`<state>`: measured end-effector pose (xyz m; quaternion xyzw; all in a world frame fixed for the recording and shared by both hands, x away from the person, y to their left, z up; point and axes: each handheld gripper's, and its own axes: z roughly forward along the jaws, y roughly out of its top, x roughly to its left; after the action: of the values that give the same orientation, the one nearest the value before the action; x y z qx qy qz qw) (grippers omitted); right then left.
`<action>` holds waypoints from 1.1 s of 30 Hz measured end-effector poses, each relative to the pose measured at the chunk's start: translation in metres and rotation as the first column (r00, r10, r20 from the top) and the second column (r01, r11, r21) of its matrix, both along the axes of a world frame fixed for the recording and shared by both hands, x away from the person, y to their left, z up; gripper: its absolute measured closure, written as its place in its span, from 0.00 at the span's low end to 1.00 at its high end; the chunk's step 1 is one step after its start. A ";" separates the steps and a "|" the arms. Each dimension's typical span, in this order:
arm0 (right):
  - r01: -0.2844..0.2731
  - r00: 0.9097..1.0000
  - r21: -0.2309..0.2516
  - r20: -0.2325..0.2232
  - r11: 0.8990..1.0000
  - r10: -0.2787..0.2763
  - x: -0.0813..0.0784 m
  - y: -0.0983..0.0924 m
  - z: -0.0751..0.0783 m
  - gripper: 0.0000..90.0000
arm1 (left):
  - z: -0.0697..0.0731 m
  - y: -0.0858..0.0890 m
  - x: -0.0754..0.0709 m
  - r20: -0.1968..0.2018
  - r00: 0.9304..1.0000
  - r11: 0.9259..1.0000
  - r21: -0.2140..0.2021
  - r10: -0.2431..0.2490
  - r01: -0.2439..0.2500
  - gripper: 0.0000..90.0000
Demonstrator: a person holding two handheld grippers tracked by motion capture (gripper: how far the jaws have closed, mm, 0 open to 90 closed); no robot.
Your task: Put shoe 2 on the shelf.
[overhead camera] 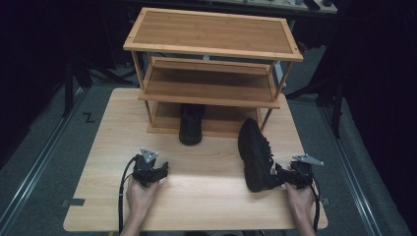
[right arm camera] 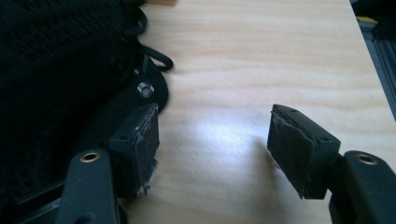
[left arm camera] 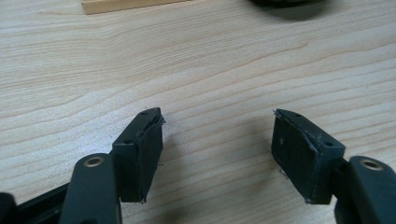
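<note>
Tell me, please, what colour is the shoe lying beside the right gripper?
The shoe is black all over, laces included, as the high view shows best.

A broad strip of bare table (overhead camera: 206, 191) is lying open between the left tool (overhead camera: 156, 169) and the right tool (overhead camera: 281, 173), and nothing is standing between the left tool's spread jaws. The near shoe (overhead camera: 255, 153) is lying just beside the right tool's left jaw and is blocking passage on that side, while bare tabletop is running clear past its right jaw to the table edge. The wooden rack (overhead camera: 211, 73) is closing off the far side of the table, and the second shoe (overhead camera: 191, 123) is occupying the mouth of its lowest shelf, jutting out onto the table.
</note>
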<state>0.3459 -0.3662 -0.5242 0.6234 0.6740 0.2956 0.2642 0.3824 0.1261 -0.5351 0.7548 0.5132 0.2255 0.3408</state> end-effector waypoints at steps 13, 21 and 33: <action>-0.070 0.997 0.014 -0.020 0.997 0.070 0.024 0.018 0.005 0.38 | 0.000 0.000 -0.001 -0.003 1.000 1.000 -0.002 -0.003 0.003 0.37; -0.100 0.995 0.022 0.000 0.995 0.100 0.025 0.023 0.013 0.39 | 0.000 0.000 0.000 -0.008 1.000 1.000 0.000 -0.007 0.007 0.31; -0.118 0.993 0.046 0.010 0.992 0.118 0.022 0.023 0.017 0.39 | -0.001 -0.001 0.001 -0.015 1.000 1.000 0.005 -0.014 0.014 0.25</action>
<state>0.3679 -0.3431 -0.5073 0.5873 0.7016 0.3285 0.2343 0.3836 0.1254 -0.5356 0.7610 0.5098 0.2187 0.3364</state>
